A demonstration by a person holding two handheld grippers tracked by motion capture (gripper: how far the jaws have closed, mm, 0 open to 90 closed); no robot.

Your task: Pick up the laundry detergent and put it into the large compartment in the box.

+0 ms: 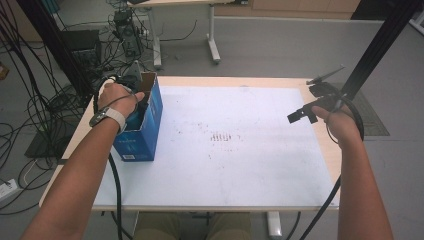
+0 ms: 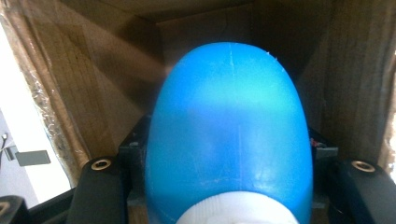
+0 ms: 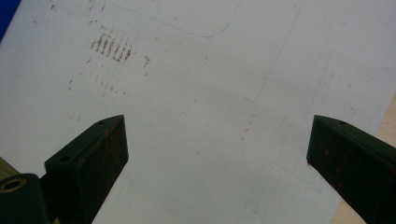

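Note:
A tall blue cardboard box [image 1: 145,135] stands open-topped near the left edge of the white mat [image 1: 240,165]. My left gripper [image 1: 136,106] reaches into its mouth, the hand above it. In the left gripper view, between brown inner walls [image 2: 93,84], my left gripper [image 2: 229,149] is shut on a rounded blue bottle [image 2: 229,130], white cap [image 2: 238,217] nearest the camera. My right gripper [image 1: 309,104] hovers over the mat's far right, open. In the right gripper view my right gripper [image 3: 217,126] has nothing between its wide-apart jaws, bare mat beneath.
Small brown marks [image 1: 222,136] stain the mat's middle, seen too as marks [image 3: 112,45] ahead of the right jaws. Cables [image 1: 30,110] lie on the floor at left. A second table [image 1: 210,30] stands behind. Black frame posts [image 1: 380,45] rise at both far corners.

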